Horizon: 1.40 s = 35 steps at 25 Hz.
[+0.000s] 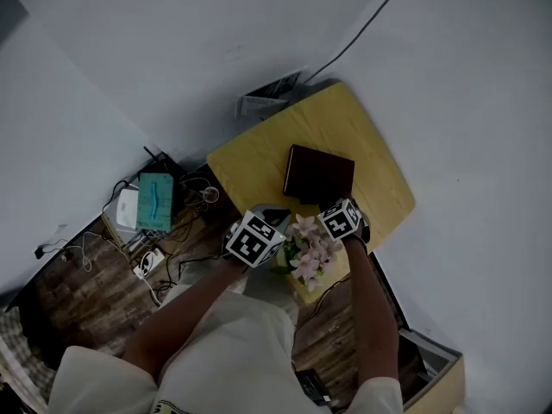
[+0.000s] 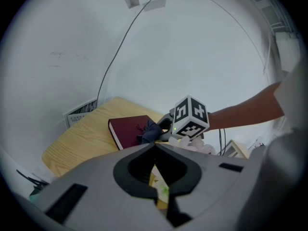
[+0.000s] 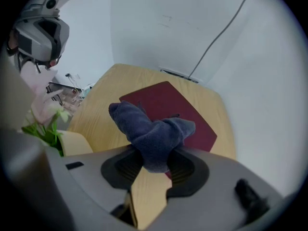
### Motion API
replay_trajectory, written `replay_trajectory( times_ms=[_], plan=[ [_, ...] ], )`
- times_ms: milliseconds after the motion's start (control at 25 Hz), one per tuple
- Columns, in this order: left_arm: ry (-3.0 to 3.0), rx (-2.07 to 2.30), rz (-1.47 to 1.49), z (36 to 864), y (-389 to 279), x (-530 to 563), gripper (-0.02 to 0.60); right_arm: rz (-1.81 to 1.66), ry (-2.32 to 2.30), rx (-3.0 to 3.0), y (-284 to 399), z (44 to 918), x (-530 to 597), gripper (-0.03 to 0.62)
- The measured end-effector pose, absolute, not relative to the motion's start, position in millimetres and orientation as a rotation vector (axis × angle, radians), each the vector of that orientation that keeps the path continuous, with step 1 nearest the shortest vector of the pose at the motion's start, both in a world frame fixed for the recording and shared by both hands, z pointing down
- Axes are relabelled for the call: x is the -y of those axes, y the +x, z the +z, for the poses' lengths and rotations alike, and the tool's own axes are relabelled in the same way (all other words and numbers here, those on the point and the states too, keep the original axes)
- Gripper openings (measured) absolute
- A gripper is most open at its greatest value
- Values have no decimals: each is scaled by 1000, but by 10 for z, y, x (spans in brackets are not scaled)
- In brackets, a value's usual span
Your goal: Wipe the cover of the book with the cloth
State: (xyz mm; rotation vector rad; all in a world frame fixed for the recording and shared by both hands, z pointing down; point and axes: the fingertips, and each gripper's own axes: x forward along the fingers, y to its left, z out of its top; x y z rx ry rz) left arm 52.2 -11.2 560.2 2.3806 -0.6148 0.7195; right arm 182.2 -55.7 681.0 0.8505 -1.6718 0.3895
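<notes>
The yellow wooden table (image 1: 254, 158) carries the dark red book (image 1: 319, 175), which lies flat and shut near the table's middle, just beyond your right tongs. It looks like a stiff hardback with a smooth cover, probably heavy enough to stay put under a light stroke. A hard push toward the far edge could still make it slide on the bare wood, so you have no need to grip it; if it creeps, steady it by pressing down on a corner. The pot of pale pink flowers (image 1: 310, 250) stands at the near edge between your two hands, and it looks light and easy to knock, so keep your sweeps on the far side of it. The blue cloth (image 3: 149, 129) is soft, thick and bunched. It will fold and drag rather than spread, so wipe with the loose lobes that hang forward past the grip. The right gripper (image 3: 155, 163) pinches the cloth by its middle, over the book's near corner; whether the fabric touches the cover cannot be told. The left gripper (image 2: 154, 148) hovers near the flowers, its tongs pressed together on nothing.
</notes>
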Motion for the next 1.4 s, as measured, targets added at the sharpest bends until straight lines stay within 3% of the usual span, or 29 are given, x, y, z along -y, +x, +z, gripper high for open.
replay_trajectory(
  times_ms=[560,1400],
  plan=[
    [2423,560,736,5520,682,50,10,455,1097,1573,2666,6670,259,149],
    [2673,453,585,4435,764,-44,10,344,1886,1993,2470,4086,-256,146]
  ],
)
